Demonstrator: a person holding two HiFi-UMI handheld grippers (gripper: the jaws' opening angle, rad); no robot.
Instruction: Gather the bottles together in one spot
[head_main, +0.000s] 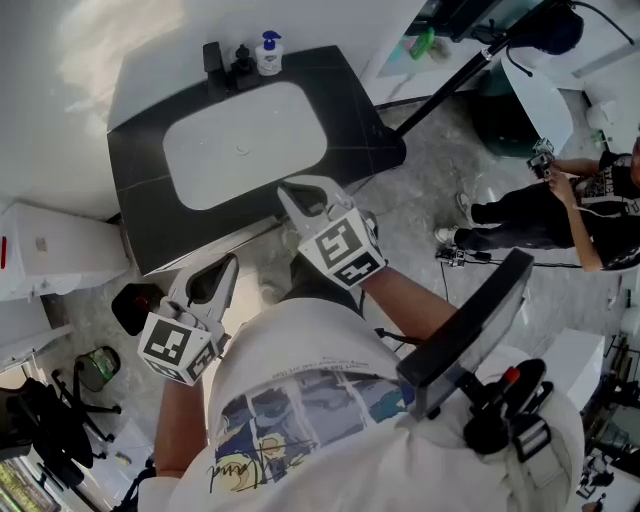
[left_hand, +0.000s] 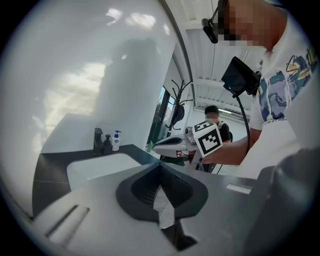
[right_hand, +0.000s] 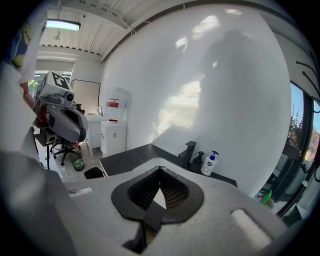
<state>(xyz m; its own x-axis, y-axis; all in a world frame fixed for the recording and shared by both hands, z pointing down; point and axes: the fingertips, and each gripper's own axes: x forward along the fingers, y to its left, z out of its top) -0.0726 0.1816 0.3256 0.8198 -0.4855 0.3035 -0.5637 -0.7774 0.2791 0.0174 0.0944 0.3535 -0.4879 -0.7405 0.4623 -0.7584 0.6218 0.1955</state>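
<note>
We hold the left gripper (head_main: 230, 262) and right gripper (head_main: 284, 192) clenched, empty, near the counter's (head_main: 140, 205) front edge. The white bottle (head_main: 268, 55) and dark bottle (head_main: 241, 61) stand side by side at its back edge.

The right hand-held gripper (right_hand: 160, 169) has its 2 jaws closed tip to tip, with nothing between them. Beyond its tips and a little to the right, at the back of the dark surface (right_hand: 125, 160), a black faucet (right_hand: 189, 152), a black dispenser (right_hand: 199, 161) and a white pump bottle (right_hand: 208, 164) with a blue top stand side by side by the white wall. The left hand-held gripper (right_hand: 70, 125) hangs well off to the left.
</note>
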